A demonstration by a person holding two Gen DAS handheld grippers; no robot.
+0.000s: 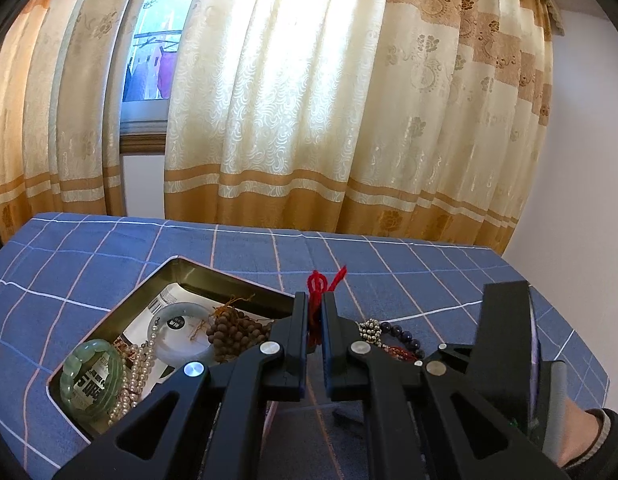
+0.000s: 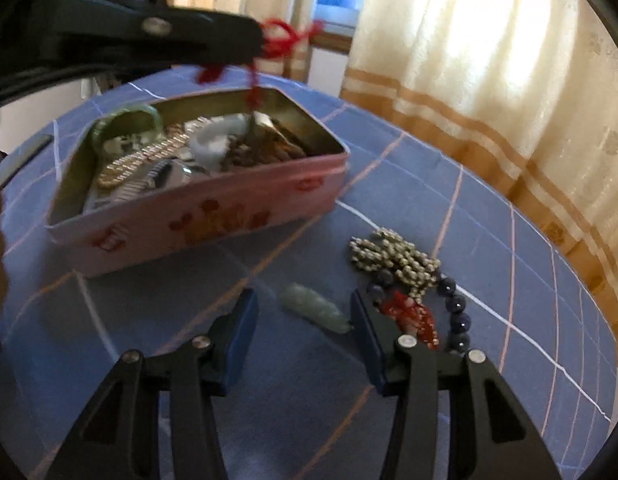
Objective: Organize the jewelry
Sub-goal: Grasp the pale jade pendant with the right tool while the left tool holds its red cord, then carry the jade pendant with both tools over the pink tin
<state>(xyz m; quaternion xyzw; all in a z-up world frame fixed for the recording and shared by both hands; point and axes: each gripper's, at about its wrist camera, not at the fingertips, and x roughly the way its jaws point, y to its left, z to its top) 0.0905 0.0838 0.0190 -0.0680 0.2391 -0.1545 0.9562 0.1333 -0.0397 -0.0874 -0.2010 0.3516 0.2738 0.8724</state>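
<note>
My left gripper is shut on a red cord and holds it in the air beside the pink tin. In the right wrist view the left gripper holds the red cord above the pink tin, and a strand hangs down into it. The tin holds a green bangle, pearls, a pale bangle and brown beads. My right gripper is open around a pale green pendant lying on the cloth.
A silver bead chain, dark blue beads and a red piece lie on the blue checked cloth right of the pendant. Curtains hang behind the table. My right gripper's body is at right.
</note>
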